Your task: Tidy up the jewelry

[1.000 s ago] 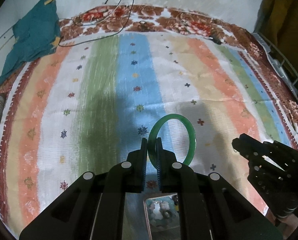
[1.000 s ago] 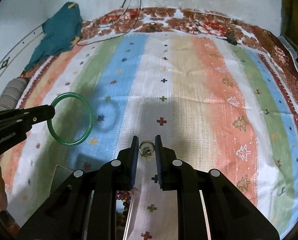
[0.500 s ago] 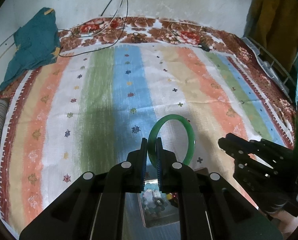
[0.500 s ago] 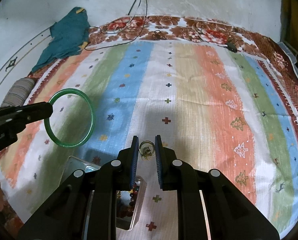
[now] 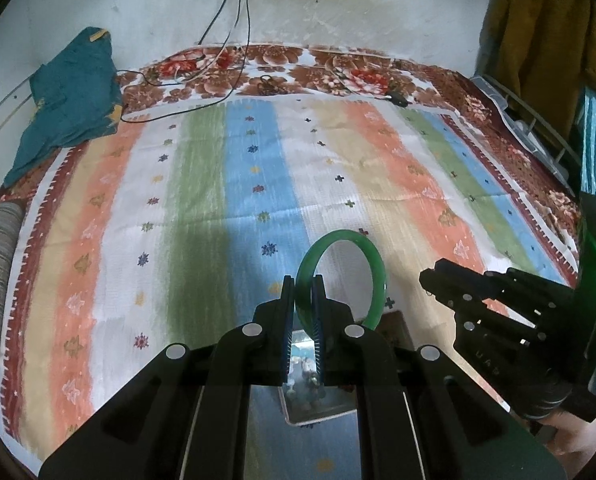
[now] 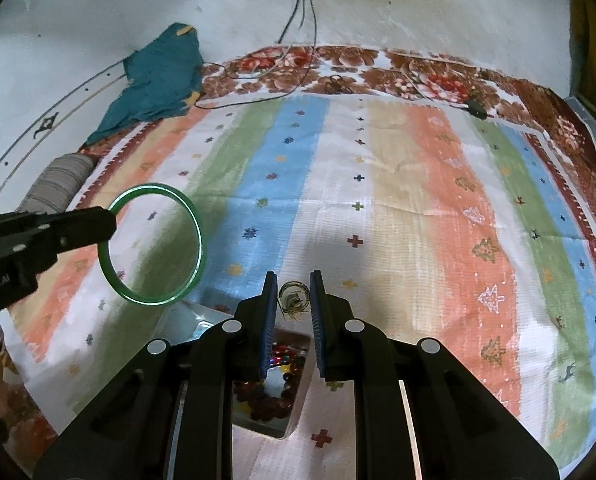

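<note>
— Two claws are seen above the bed; what is held nearest the lens?

— By the left claw (image 5: 302, 300) a green bangle (image 5: 371, 272) is clamped by its rim, the ring standing upright beyond the fingertips. By the right claw (image 6: 294, 300) a small clear ornament with a thin gold wire (image 6: 294, 298) is held between narrow-set pads.

— And what is found just under them?

— A clear box (image 6: 298, 408) is laid on the bed, directly below both claws; dark red and coloured beads (image 6: 274, 396) are seen in it. The bangle is kept in the air above the box's near-left side, well apart from the ornament.

— Farther out?

— The striped bedcover (image 5: 258, 168) is spread across the bed, with a floral blanket (image 5: 337, 68) at its far edge. A teal cloth (image 5: 74, 96) is heaped at the far left, and cables (image 5: 234, 12) are run down the wall.
</note>
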Action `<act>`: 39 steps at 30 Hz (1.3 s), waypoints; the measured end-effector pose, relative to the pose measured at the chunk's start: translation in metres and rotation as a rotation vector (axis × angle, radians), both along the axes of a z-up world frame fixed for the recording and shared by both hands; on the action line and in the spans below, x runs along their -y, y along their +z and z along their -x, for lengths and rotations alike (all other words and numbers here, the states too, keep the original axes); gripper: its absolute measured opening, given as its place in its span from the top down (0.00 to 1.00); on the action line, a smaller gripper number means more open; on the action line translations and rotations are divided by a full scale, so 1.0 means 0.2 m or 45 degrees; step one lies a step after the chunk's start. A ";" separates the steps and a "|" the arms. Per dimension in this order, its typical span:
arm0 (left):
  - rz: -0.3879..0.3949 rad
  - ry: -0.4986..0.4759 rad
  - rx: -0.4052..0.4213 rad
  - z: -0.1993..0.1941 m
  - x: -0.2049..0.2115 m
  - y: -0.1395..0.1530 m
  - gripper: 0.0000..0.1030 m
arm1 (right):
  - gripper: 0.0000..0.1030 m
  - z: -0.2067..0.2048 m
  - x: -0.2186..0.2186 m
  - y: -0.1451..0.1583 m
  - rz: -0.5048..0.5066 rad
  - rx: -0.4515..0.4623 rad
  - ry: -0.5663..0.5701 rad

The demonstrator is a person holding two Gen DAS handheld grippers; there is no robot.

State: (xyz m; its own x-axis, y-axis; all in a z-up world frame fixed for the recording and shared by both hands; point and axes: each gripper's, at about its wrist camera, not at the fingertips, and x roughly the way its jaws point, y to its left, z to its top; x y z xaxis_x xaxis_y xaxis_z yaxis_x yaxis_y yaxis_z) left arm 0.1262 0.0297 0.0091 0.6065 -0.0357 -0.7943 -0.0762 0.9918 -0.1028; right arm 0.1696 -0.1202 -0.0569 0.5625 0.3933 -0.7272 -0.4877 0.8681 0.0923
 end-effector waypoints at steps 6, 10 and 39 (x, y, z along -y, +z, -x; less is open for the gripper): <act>-0.005 -0.010 -0.003 0.08 0.02 -0.01 0.92 | 0.83 0.08 -0.01 0.01 -0.004 0.014 0.033; -0.010 -0.015 -0.005 0.11 0.03 -0.01 0.92 | 0.83 0.12 -0.02 0.00 -0.001 -0.007 0.052; -0.007 0.027 -0.129 0.25 0.01 -0.10 0.32 | 0.37 0.20 0.13 -0.03 0.029 -0.032 -0.006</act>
State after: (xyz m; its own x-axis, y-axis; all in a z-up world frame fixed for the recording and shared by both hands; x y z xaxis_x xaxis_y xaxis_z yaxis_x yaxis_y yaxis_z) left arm 0.0768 0.0279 -0.0113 0.5239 -0.0192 -0.8516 -0.1069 0.9904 -0.0881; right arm 0.1303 -0.1469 -0.0637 0.5460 0.3738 -0.7498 -0.4812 0.8725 0.0846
